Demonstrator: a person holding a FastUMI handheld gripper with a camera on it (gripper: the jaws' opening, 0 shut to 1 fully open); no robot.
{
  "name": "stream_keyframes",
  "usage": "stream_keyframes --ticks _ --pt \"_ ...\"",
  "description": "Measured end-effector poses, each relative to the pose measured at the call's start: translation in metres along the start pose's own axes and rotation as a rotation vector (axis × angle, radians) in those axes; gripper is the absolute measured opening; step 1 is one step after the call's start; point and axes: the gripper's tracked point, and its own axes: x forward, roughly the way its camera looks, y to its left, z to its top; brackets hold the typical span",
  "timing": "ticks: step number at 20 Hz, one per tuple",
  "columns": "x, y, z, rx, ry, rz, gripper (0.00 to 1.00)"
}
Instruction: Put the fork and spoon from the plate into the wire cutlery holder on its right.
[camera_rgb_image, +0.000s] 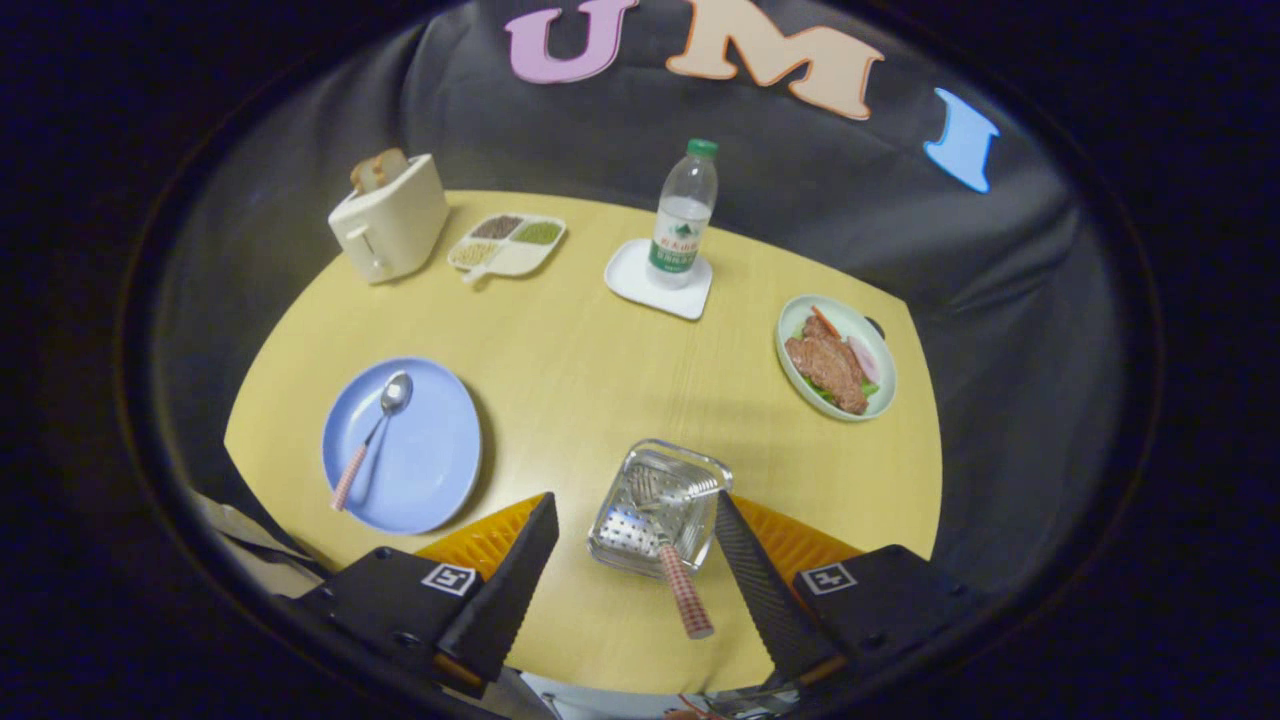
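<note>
While the tongs (640, 560) gape wide, gripping nothing, the checked-handled fork (668, 545) leans in the wire cutlery holder (700, 470) between them; matching spoon (372, 432) lies on the round blue plate (440, 450).

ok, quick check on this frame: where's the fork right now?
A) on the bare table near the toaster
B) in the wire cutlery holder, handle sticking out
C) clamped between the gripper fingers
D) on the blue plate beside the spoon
B: the fork sits head-down in the wire cutlery holder, its checked handle leaning out between the fingers of the open gripper, which do not press on it; the spoon lies alone on the blue plate.
</note>
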Motion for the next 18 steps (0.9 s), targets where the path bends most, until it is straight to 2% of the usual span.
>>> stream_keyframes --ticks 4,9,18 --pt "-0.011 0.03 0.017 0.063 -0.21 -0.026 1.0" --pt "-0.025 0.078 0.035 0.053 -0.371 -0.051 1.0" --pt "-0.005 0.16 0.012 0.014 -0.328 -0.035 1.0"
